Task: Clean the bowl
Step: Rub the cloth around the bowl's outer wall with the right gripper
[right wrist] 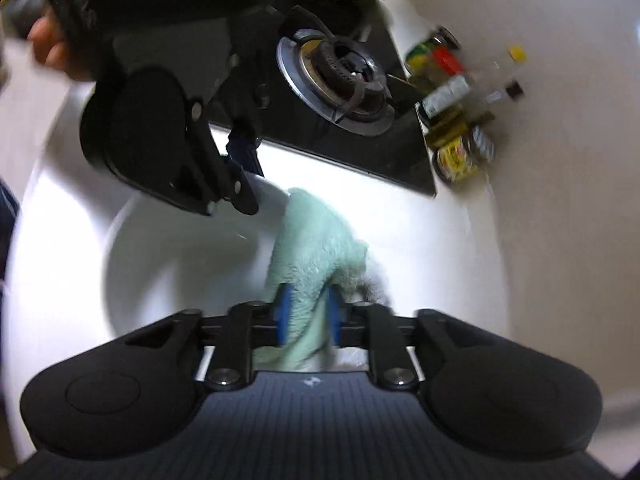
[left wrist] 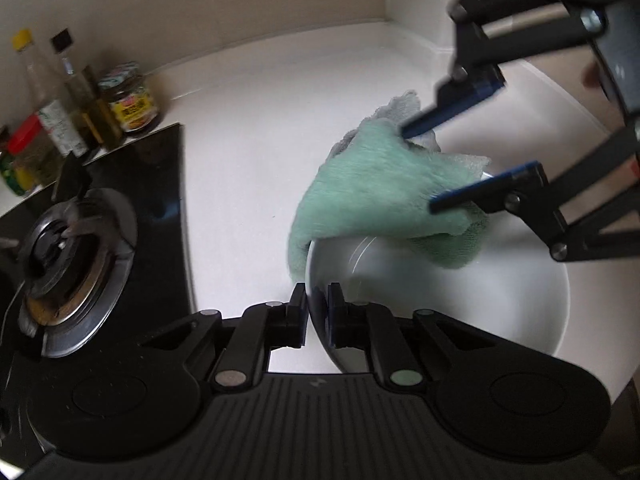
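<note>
The left gripper (left wrist: 318, 312) pinched the bowl (left wrist: 500, 300) rim; the right gripper (left wrist: 416, 168), jaws wide, straddled the cloth (left wrist: 372, 192). Jar (left wrist: 132, 100) label unreadable.

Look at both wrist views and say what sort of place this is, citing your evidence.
Most likely a home kitchen counter: a gas burner in a black hob, oil and condiment bottles by the wall, and a white bowl with a green cloth.

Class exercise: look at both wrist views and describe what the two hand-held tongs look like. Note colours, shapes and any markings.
Both tongs, left and right, are matte black, with a ribbed body, two round lobes, jointed link bars with silver pivot screws, and blue finger pads. A small pale logo marks each body.
</note>
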The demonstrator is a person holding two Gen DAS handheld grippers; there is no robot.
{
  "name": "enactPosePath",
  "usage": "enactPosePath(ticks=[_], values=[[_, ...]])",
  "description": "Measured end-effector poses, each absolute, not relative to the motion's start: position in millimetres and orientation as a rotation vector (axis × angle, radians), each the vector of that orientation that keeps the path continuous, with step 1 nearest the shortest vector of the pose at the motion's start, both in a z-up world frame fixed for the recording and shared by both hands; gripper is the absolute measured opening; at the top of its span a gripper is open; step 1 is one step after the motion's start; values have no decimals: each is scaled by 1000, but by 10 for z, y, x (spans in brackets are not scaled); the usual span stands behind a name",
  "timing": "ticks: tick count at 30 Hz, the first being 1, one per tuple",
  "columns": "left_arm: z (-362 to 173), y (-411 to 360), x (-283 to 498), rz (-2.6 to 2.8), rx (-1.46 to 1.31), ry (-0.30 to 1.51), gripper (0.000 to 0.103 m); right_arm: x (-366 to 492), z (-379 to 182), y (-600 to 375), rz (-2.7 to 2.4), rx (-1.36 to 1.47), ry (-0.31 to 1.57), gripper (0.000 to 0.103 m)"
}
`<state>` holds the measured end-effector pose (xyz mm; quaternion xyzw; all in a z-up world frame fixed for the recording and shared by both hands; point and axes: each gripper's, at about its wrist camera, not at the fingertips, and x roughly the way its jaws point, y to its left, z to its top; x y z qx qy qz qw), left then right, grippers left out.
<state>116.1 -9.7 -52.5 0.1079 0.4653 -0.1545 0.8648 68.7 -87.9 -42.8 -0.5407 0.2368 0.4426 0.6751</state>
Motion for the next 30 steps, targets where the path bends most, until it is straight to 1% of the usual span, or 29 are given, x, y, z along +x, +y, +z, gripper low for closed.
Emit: enactPosePath(ticks=[6,9,11,12,13,17,20,22,26,30], values=[[-565,-166,1086,-340,278,937,9,995,-499,-726,1153,-1287,585,27],[-577,-182,1059,-363,310,919,10,1187,-609,-638,1209,-1304,650,27],[-572,-158,1081,-360,279,928,10,1316,-696,-578,1240,-1308,684,29],[-570,-144,1092,-355,259,935,10,1388,-738,-545,1246,-1293,713,28],[-565,-132,1102,-346,238,944,11,1467,-768,-521,1226,-1239,760,23],[-523,-109,1115,-279,141,1005,11,1573,-761,-645,1102,-1096,849,18],[-471,-115,1083,-237,54,1061,11,1589,-756,-810,921,-965,950,17],[-439,-133,1005,-205,-24,1102,11,1569,-747,-968,760,-830,1023,17],[-444,-244,788,-156,-129,1175,10,1422,-729,-1220,602,-658,1072,18],[-489,-303,686,-163,-156,1224,10,1195,-721,-1428,537,-549,1085,19]])
